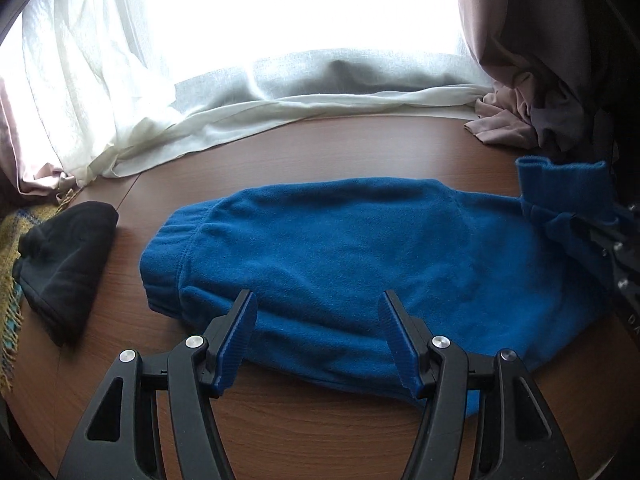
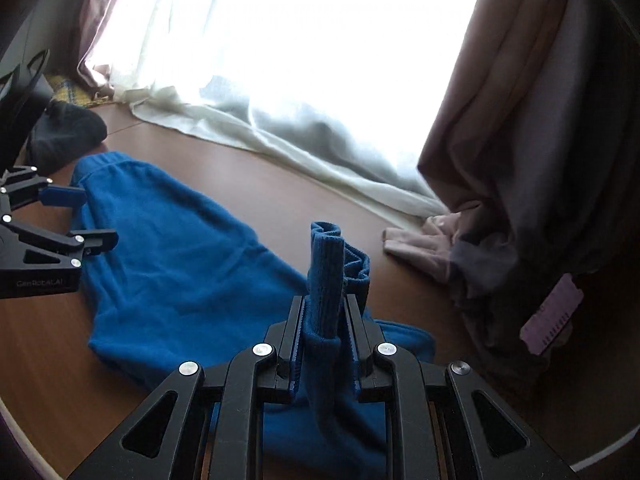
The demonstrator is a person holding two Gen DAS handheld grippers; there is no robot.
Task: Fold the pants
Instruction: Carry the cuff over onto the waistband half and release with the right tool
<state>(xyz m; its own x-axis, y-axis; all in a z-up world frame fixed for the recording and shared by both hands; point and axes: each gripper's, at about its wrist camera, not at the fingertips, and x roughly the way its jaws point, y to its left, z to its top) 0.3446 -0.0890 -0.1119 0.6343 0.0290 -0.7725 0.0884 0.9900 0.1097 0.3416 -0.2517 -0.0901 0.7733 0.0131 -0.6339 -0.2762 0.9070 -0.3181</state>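
Observation:
Blue fleece pants (image 1: pixel 340 256) lie across the brown wooden table (image 1: pixel 300 432), waistband to the left. My left gripper (image 1: pixel 318 312) is open, its fingers hovering over the near edge of the pants, holding nothing. It shows in the right wrist view (image 2: pixel 92 220) at the left, over the waistband end. My right gripper (image 2: pixel 325 312) is shut on the ribbed leg cuff of the pants (image 2: pixel 326 276) and holds it lifted off the table. In the left wrist view the raised cuff (image 1: pixel 564 188) and the right gripper (image 1: pixel 576 222) show at the far right.
A black garment (image 1: pixel 64 264) lies at the table's left, beside a yellow plaid cloth (image 1: pixel 12 240). White sheer curtain (image 1: pixel 240 120) drapes onto the table's far edge. Pinkish-brown curtain (image 2: pixel 520 200) hangs and bunches at the right, with a purple tag (image 2: pixel 552 312).

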